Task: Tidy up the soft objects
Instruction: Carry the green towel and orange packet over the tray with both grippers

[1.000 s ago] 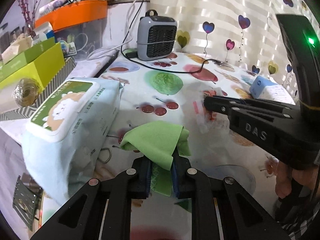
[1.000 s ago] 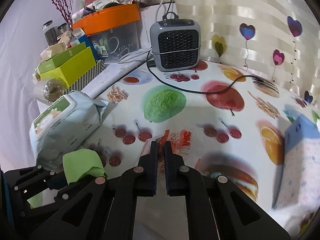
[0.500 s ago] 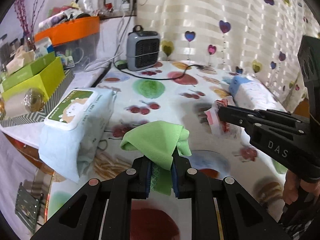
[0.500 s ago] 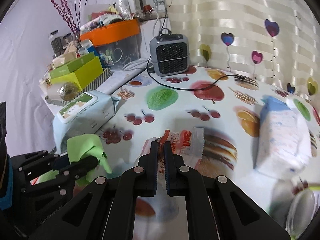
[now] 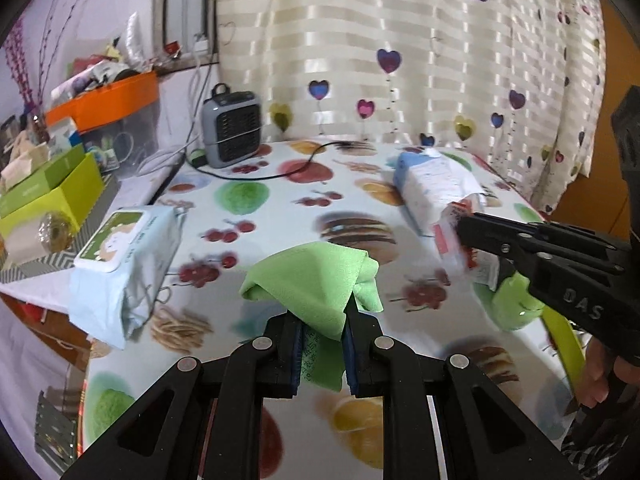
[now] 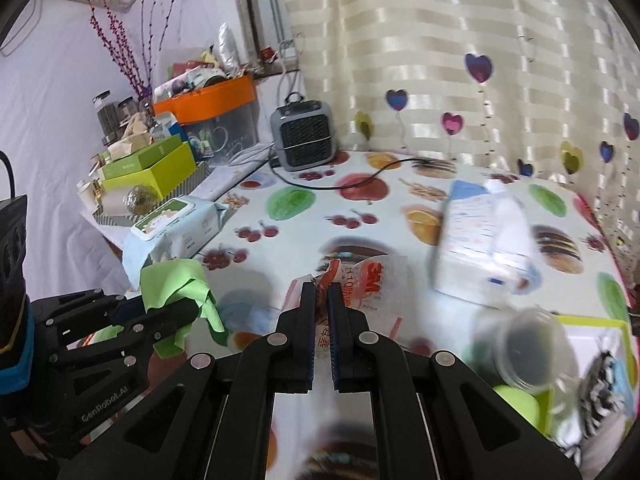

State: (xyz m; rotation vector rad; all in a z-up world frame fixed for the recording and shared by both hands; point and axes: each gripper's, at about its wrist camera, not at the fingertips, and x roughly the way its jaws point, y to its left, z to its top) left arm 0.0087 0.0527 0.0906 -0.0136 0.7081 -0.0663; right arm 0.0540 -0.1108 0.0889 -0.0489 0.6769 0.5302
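While angled downward, left gripper clamping green cloth, right gripper clamping packet.

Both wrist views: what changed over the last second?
Both grippers pulled back and up from the heater end of the table. Left gripper stays clamped on the green cloth, right gripper on the clear 3M plastic packet. Wipes pack unmoved.

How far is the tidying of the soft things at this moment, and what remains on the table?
Nothing looks put away yet. In hand: the left gripper is shut on the folded green cloth, and the right gripper is shut on the clear 3M plastic packet, both lifted above the fruit-print tablecloth. Left on the table: the pale blue wet-wipes pack and the white-and-blue soft tissue pack.
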